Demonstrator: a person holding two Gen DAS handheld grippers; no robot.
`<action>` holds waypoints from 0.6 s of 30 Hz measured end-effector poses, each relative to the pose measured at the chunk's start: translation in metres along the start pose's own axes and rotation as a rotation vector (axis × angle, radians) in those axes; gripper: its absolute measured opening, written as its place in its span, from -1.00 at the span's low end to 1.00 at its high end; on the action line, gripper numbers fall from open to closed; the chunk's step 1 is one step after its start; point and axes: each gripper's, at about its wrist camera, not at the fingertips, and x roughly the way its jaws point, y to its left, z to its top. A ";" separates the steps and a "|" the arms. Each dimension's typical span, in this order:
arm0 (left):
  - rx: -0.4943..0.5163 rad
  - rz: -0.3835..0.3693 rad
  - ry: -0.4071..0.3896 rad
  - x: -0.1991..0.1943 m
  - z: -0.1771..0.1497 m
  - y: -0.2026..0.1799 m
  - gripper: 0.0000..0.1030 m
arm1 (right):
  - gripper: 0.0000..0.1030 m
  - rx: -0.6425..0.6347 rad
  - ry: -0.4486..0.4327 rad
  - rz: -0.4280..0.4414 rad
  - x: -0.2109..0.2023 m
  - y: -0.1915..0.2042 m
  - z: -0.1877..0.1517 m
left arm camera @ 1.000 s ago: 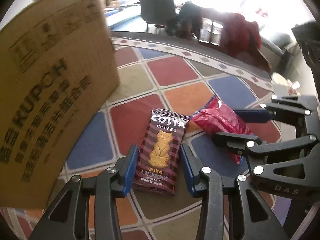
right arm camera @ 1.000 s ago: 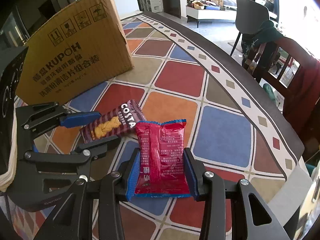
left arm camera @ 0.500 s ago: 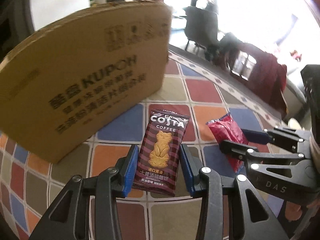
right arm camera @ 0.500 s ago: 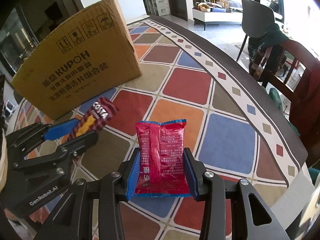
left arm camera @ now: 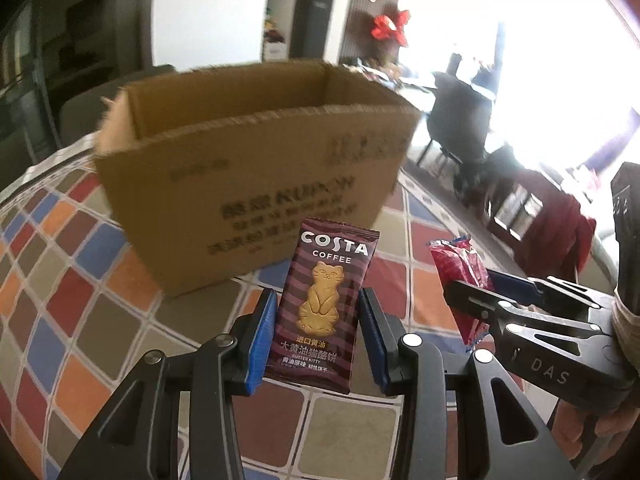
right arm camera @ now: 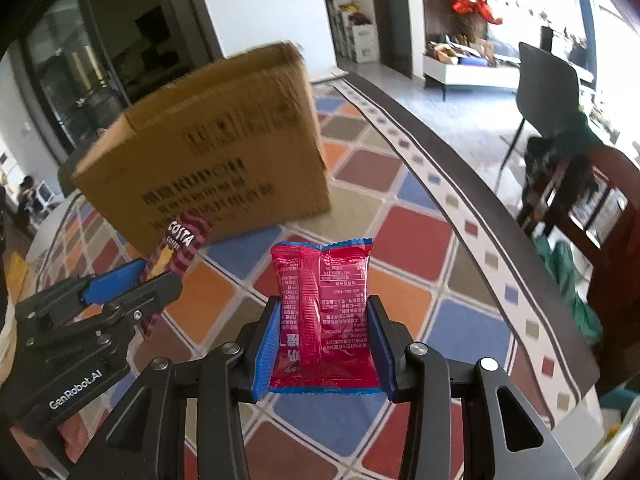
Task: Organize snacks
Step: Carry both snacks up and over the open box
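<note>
Left gripper (left arm camera: 318, 336) fingers clamp the Costa biscuit pack (left arm camera: 326, 304) upright (cat print facing cam), held above the table (left arm camera: 80, 280). Right gripper (right arm camera: 322, 344) fingers pinch the red snack pouch (right arm camera: 322, 312), also off the table. Cardboard box (left arm camera: 248, 168) stands just beyond both, top open, w/ blurred print on its side.

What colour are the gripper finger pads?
Blue pads; clearest in the left wrist view.

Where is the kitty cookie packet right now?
The Costa kitty cookie packet is pinched in the left gripper, held up above the table in front of the open cardboard box, with the red snack packet to its right.
</note>
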 end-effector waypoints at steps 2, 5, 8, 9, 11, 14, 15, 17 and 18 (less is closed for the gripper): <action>-0.025 0.011 -0.024 -0.009 0.002 0.003 -0.20 | -0.17 -0.015 -0.017 0.022 -0.006 0.004 0.006; -0.047 0.045 -0.062 -0.025 0.006 0.009 -0.20 | -0.17 -0.041 -0.040 0.050 -0.012 0.011 0.014; -0.061 0.063 -0.092 -0.038 0.011 0.011 -0.20 | -0.17 -0.061 -0.061 0.078 -0.019 0.018 0.021; -0.063 0.072 -0.101 -0.043 0.014 0.012 -0.20 | -0.17 -0.066 -0.067 0.086 -0.021 0.020 0.023; -0.067 0.090 -0.120 -0.050 0.019 0.013 -0.20 | -0.17 -0.077 -0.080 0.103 -0.025 0.024 0.028; -0.073 0.109 -0.147 -0.060 0.029 0.015 -0.20 | -0.17 -0.089 -0.109 0.122 -0.034 0.029 0.037; -0.071 0.115 -0.156 -0.063 0.031 0.014 -0.20 | -0.17 -0.092 -0.117 0.127 -0.037 0.031 0.041; -0.068 0.124 -0.171 -0.068 0.037 0.014 -0.20 | -0.17 -0.099 -0.133 0.140 -0.042 0.034 0.046; -0.066 0.129 -0.181 -0.071 0.040 0.015 -0.20 | -0.17 -0.103 -0.141 0.143 -0.044 0.035 0.049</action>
